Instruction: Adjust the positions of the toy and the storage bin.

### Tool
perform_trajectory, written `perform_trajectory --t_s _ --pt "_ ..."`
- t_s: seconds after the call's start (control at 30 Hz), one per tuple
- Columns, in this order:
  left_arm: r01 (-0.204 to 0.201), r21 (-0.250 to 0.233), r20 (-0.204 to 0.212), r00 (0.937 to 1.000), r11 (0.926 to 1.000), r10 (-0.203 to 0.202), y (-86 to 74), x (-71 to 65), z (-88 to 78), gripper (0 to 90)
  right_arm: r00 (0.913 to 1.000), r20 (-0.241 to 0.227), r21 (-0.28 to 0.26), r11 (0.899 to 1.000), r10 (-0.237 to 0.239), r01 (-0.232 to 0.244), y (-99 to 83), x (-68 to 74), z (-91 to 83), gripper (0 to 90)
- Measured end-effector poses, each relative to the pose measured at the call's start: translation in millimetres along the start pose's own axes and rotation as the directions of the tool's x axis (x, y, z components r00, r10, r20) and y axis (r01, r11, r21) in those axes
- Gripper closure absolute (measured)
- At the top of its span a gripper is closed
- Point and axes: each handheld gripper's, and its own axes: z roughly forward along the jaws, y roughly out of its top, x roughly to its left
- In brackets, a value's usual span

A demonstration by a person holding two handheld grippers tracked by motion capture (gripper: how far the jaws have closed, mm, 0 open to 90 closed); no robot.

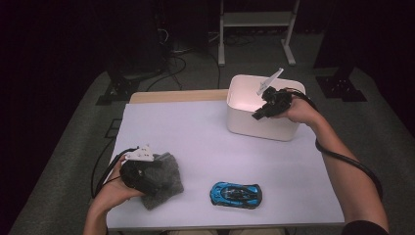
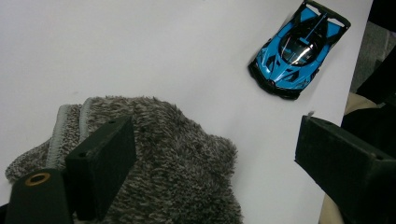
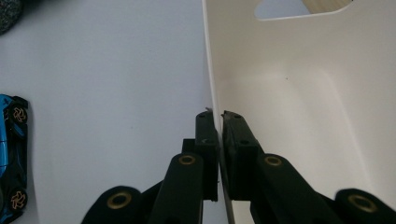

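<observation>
A white plastic bin [image 1: 264,126] stands at the back right of the table. My right gripper [image 1: 259,113] reaches over its near rim, and in the right gripper view that gripper [image 3: 218,119] is shut on the bin's thin wall [image 3: 289,116], one pad on each side. A grey fuzzy cloth [image 1: 169,185] lies at the front left. My left gripper [image 1: 147,178] hovers over it, open, and in its own view the gripper [image 2: 215,140] has its jaws spread wide above the cloth [image 2: 177,158]. A blue toy car [image 1: 236,194] [image 2: 298,51] [image 3: 11,158] sits on the white surface near the front edge.
The white table sheet [image 1: 205,142] lies open between the cloth, the car and the bin. A wooden edge [image 1: 176,96] shows behind the sheet. Cables and a metal stand [image 1: 254,19] are on the floor beyond the table.
</observation>
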Motion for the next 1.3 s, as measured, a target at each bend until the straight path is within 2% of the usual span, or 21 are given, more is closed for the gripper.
perform_trajectory --t_s 0.23,0.5,0.63,0.97,1.13,1.3 --pt "-0.004 -0.001 0.001 1.0 1.0 0.004 0.5 -0.4 0.0 11.8 0.9994 -0.026 -0.009 1.0 -0.024 0.024 2.6 6.4 1.2 86.7" --pt "-0.003 -0.002 0.003 1.0 1.0 0.003 0.2 -1.4 -0.7 11.7 0.9967 -0.059 -0.014 0.998 -0.056 0.055 8.7 23.1 5.0 86.7" --pt "-0.006 -0.001 0.004 1.0 1.0 0.006 0.7 -2.2 -0.1 11.8 0.9931 -0.078 -0.019 0.996 -0.088 0.086 11.8 35.1 6.8 86.7" --pt "-0.015 0.009 0.012 0.9998 0.9999 0.014 2.8 -4.5 3.6 11.8 0.9793 -0.123 -0.038 0.987 -0.16 0.157 20.2 64.4 13.3 86.7" --pt "-0.011 0.017 0.019 0.9998 0.9998 0.01 2.3 -5.2 5.7 11.8 0.9692 -0.146 -0.039 0.98 -0.199 0.195 26.8 79.2 16.7 86.6" --pt "-0.013 0.017 0.019 0.9997 0.9998 0.012 2.0 -5.1 6.0 11.7 0.9547 -0.169 -0.041 0.97 -0.245 0.241 34.2 93.0 20.5 86.3"
